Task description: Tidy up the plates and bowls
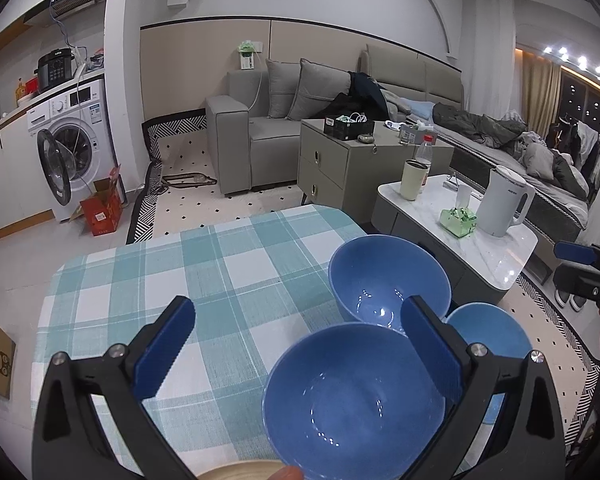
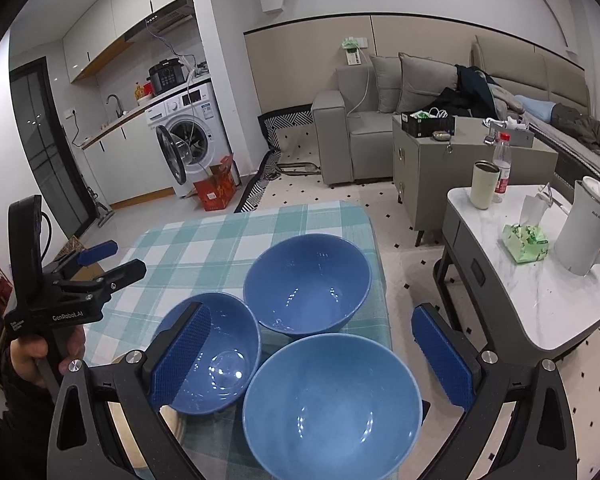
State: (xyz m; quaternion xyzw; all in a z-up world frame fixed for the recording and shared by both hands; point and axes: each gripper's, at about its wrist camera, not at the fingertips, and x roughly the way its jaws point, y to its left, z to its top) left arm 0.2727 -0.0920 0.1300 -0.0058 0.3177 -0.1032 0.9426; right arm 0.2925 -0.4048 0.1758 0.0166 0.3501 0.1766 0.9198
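Three blue bowls stand close together on the checked tablecloth (image 1: pixel 180 280). In the left wrist view the nearest bowl (image 1: pixel 356 400) lies low between the fingers of my open left gripper (image 1: pixel 300 350), and the right finger overlaps its rim. Behind it are a far bowl (image 1: pixel 388 284) and a paler bowl (image 1: pixel 492 332). In the right wrist view my open right gripper (image 2: pixel 314 358) hovers over the pale bowl (image 2: pixel 332 404), with the left bowl (image 2: pixel 216 360) behind its left finger and the far bowl (image 2: pixel 308 280) ahead. The left gripper (image 2: pixel 96 268) shows there too, open and empty.
A wooden disc (image 2: pixel 176 424) peeks out under the left bowl. To the right, a marble side table (image 2: pixel 540 312) carries a white kettle (image 2: pixel 584 228), a cup, a bottle and a green pack. Beyond stand a grey cabinet (image 2: pixel 440 160), a sofa and a washing machine.
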